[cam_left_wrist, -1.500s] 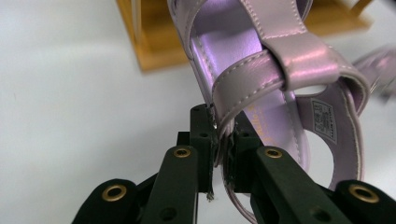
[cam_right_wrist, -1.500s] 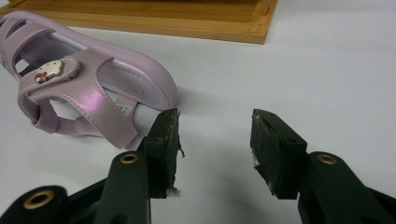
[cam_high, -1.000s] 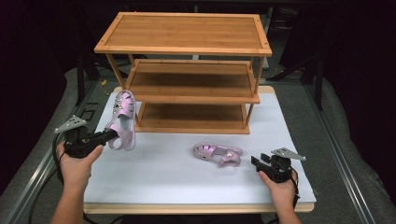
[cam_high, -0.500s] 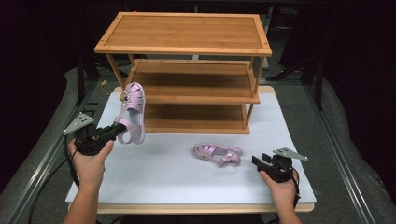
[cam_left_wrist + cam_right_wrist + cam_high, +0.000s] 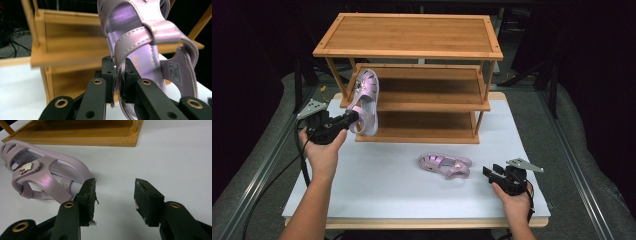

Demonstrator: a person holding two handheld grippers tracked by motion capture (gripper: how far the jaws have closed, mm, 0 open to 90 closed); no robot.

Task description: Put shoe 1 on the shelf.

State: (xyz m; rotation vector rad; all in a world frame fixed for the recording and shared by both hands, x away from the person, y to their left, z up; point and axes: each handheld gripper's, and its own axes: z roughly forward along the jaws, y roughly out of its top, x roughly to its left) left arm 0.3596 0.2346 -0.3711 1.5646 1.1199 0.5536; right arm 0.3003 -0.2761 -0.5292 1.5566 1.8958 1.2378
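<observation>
At the left end of the wooden shoe rack (image 5: 412, 75), the left gripper (image 5: 346, 120) carries a pink child's sandal (image 5: 364, 100), its fingers (image 5: 110, 80) clamped together on the heel-side edge of the shoe. The sandal hangs in the air with the toe pointing up, level with the rack's middle shelf (image 5: 427, 97) and just in front of its left post. The second sandal (image 5: 444, 165) lies on its side on the white tabletop (image 5: 377, 185), just beside the right gripper (image 5: 493, 172), whose fingers (image 5: 87, 195) stand apart with nothing between them.

The step in hand looks to be setting the held sandal on a shelf. To do it well, the sole should be turned down and level before going in, since the shoe is now nearly upright and would tip if let go. The approach should clear the left post and pass under the top board, moving toward the middle of the shelf rather than its edge. The grip is on a thin edge, so a slow tilt will keep the shoe from swinging. Let go only once the sole rests flat on the wood.
</observation>
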